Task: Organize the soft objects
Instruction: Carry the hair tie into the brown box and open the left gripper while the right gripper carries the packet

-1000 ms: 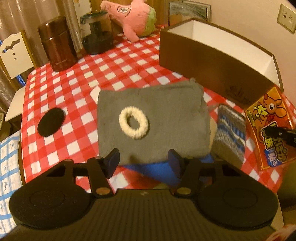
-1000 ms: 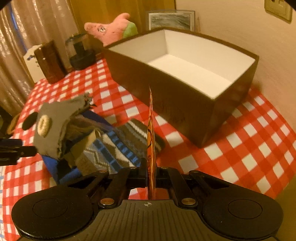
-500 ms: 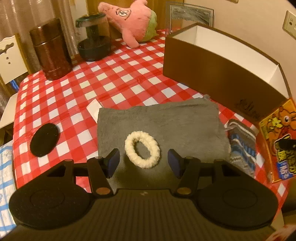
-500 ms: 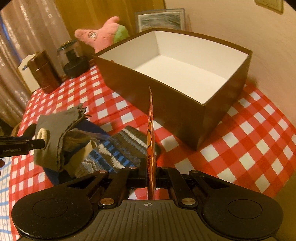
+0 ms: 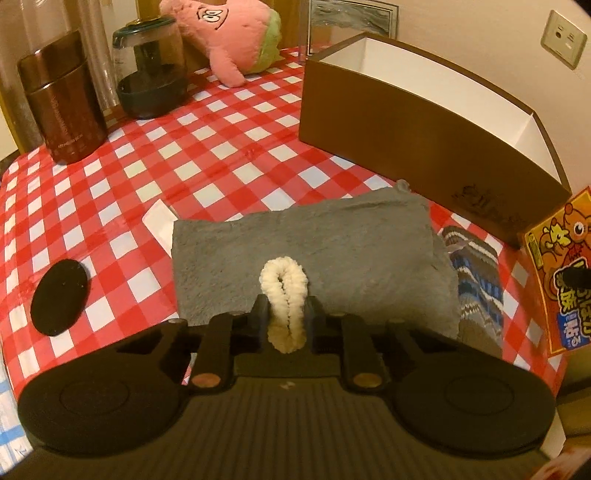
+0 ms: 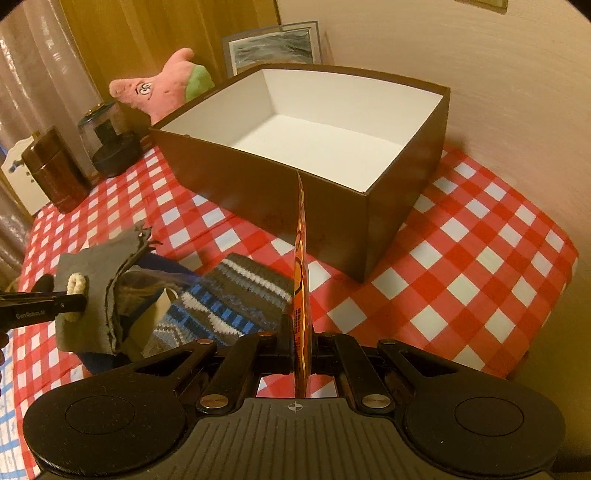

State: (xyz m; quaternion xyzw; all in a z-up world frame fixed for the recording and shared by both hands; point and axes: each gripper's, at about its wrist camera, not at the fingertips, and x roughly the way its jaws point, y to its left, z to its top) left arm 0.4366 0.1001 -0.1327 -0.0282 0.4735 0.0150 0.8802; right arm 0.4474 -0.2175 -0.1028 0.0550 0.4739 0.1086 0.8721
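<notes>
Between the left gripper's fingers sits a cream fuzzy hair tie, pinched flat into a narrow upright loop; fingers closed on it from both sides. Hair tie rests on top of a grey folded cloth, which tops a small pile. Right wrist view shows the same pile from the side: grey cloth uppermost, blue fabric beneath it, edges ragged and overhanging. A striped knit item in grey, white and blue lies just to the right of the pile, touching it.

Right gripper is clamped on an orange printed packet, held edge-on and upright, so only its thin edge shows in that view. Left wrist view shows the packet's face with cartoon figures and blue lettering, near the box corner.

Beyond the pile, a brown open box with white interior stands on the red-and-white checked tablecloth. Box interior appears bare white in the right wrist view.

Left side of the table: a black oval disc lying flat, well apart from the pile. A white card corner pokes out from under the grey cloth.

Far edge: a brown metal canister, a dark-based clear jar, a pink plush toy, and a framed picture leaning at the wall.
</notes>
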